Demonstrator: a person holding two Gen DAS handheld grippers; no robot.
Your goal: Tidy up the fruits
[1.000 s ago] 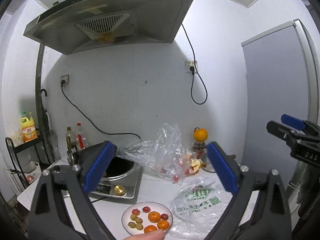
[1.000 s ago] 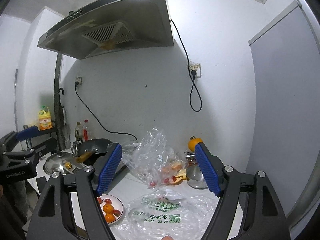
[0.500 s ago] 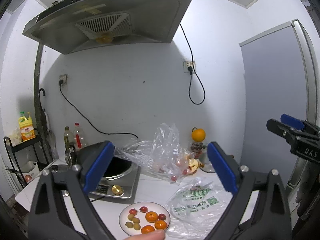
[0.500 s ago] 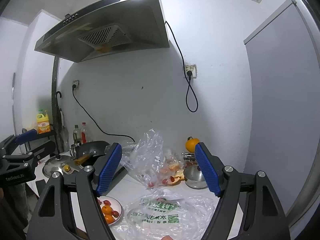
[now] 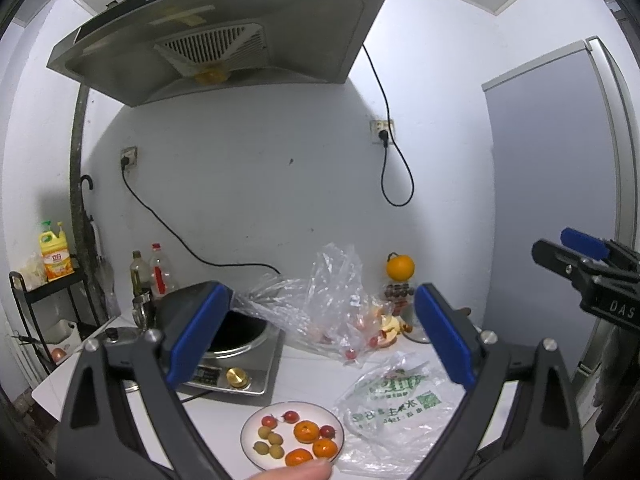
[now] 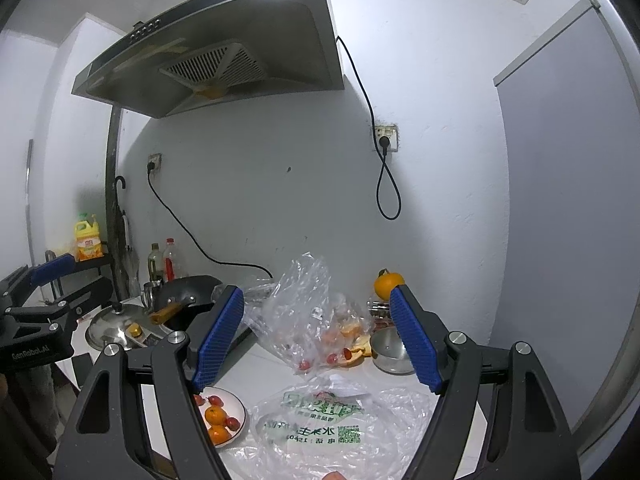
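Note:
A white plate (image 5: 249, 428) near the counter's front edge holds small oranges (image 5: 306, 431), red cherry tomatoes and pale green fruits; it also shows in the right wrist view (image 6: 240, 412). A flat printed plastic bag (image 5: 396, 396) lies right of the plate. A crumpled clear bag (image 5: 320, 312) with fruit stands behind. An orange (image 5: 400, 267) sits atop a stand at the back. My left gripper (image 5: 320, 336) is open and empty, held above the counter. My right gripper (image 6: 316, 340) is open and empty above the printed bag (image 6: 320, 420).
An induction cooker (image 5: 236, 372) with a dark wok stands left, with a pot lid (image 6: 112, 324) beside it. Bottles (image 5: 158, 272) stand at the wall. A steel bowl (image 6: 390, 352) sits back right. A range hood (image 5: 224, 32) hangs overhead. A fridge (image 5: 560, 200) stands right.
Both grippers have drifted slightly upward and back, so the counter sits a little lower in view. Both stay open and empty.

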